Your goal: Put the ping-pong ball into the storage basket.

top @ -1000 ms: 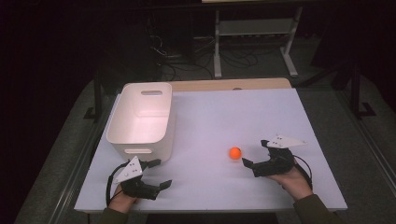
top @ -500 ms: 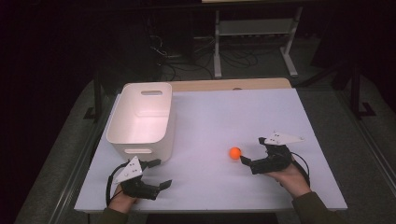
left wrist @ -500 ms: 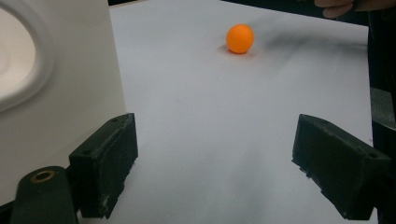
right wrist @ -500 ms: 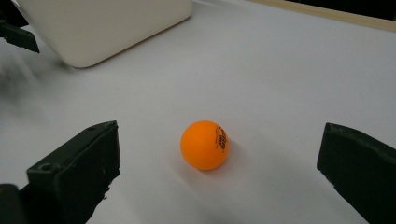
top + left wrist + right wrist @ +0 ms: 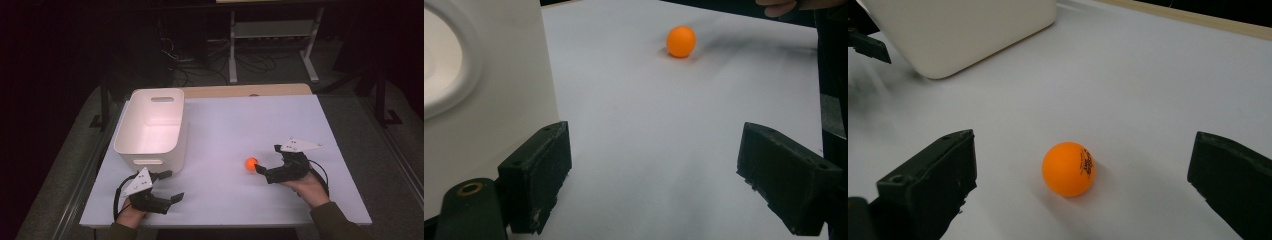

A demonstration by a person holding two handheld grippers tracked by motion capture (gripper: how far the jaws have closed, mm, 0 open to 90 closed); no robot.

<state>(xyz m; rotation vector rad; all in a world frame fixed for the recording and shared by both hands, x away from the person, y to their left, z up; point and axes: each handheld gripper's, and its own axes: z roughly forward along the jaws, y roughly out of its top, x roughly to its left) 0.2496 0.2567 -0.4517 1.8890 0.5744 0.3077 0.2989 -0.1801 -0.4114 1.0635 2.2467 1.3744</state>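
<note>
The orange ball (image 5: 251,163) lies on the white counter (image 5: 260,125), in its right half and closer to the near edge than to the far edge. We see it resting free on the surface, not touched by anything. In the right gripper view the ball (image 5: 1068,168) sits between the two black jaws, a little nearer to the one on the left of that view, and there is clear space on both sides of it. Some small dark print is visible on its side, but we cannot read it.

Our right tool (image 5: 267,169) is just beside the ball, on the side of the right edge, with its jaws spread wide and pointing toward the ball. The right hand (image 5: 306,184) holds it low over the counter.

Our left tool (image 5: 171,187) is near the front left corner of the counter, also with its jaws wide apart and holding nothing. The left hand (image 5: 131,214) is at the near edge. In the left gripper view the ball (image 5: 681,41) appears well apart from this tool, farther along the counter.

The white bin (image 5: 145,150) stands upright along the left edge, just beyond the left tool. We see its wall (image 5: 484,90) close beside one jaw in the left gripper view.
</note>
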